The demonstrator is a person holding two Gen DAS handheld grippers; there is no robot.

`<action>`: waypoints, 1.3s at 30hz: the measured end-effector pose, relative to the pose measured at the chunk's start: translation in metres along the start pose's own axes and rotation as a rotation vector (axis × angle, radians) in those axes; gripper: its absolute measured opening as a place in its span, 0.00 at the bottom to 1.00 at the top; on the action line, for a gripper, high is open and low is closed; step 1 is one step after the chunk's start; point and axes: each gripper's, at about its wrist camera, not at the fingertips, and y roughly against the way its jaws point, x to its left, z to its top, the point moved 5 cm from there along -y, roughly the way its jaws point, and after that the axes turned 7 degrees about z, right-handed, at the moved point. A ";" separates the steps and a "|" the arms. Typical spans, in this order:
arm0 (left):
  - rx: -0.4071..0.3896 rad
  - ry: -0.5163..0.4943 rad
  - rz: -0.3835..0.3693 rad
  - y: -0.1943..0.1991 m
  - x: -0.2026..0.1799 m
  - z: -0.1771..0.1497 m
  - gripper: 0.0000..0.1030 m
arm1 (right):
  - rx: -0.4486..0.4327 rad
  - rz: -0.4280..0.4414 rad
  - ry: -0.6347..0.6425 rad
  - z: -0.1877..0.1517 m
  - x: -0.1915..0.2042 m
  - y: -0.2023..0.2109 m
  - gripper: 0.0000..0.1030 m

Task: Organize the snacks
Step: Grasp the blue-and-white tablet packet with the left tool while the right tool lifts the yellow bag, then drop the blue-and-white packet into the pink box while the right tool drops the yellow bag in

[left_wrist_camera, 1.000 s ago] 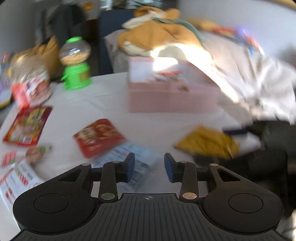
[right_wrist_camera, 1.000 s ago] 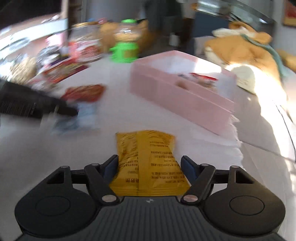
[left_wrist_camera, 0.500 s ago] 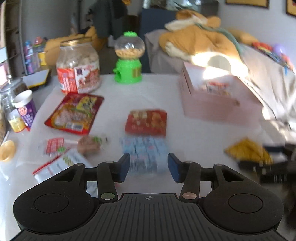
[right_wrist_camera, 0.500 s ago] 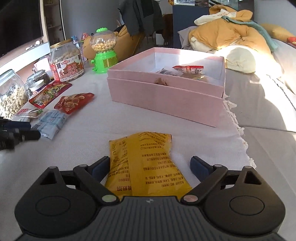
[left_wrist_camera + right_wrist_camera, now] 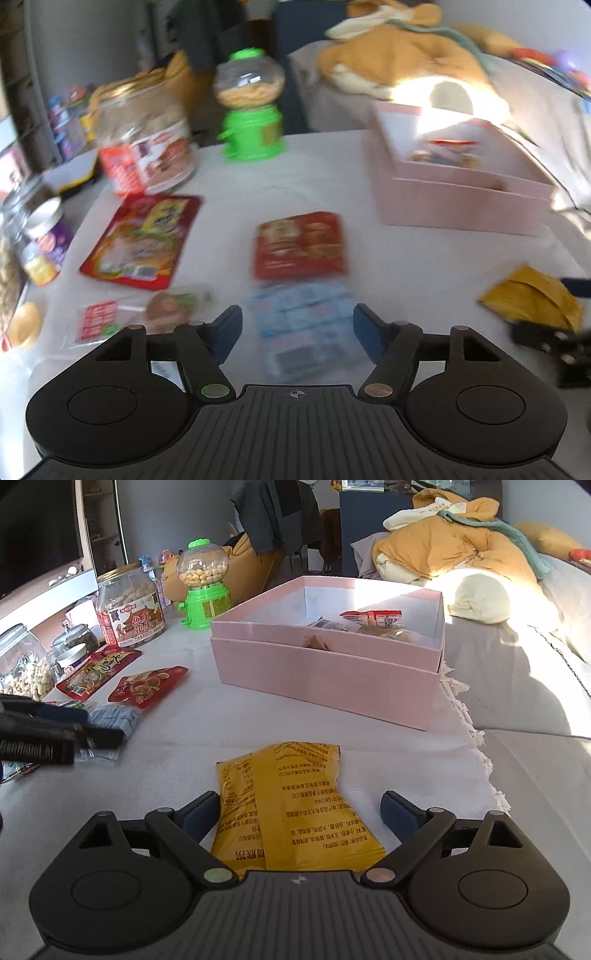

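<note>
Right wrist: crinkled yellow foil packet [image 5: 291, 805], flat.

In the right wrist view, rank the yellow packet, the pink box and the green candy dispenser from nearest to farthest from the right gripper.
1. Yellow packet: between the open jaws of the right gripper, on the cloth.
2. Pink box: straight ahead, past the packet, slightly right.
3. Green candy dispenser: farthest, behind the box's left corner.

A white-clothed table [image 5: 332, 734] carries a pink box [image 5: 325, 675], yellow packet [image 5: 291, 805], red pouches [image 5: 299, 245] and jars [image 5: 129, 605].
</note>
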 end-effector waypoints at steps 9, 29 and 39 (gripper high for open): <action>0.035 0.007 -0.045 -0.026 -0.008 0.008 0.76 | 0.032 -0.037 0.045 0.000 0.005 -0.005 0.99; 0.015 -0.074 -0.145 0.032 -0.039 -0.043 0.71 | 0.058 0.057 0.109 0.014 0.017 0.011 0.64; 0.012 -0.075 -0.149 0.034 -0.040 -0.044 0.70 | -0.001 0.032 0.158 0.020 0.021 0.043 0.64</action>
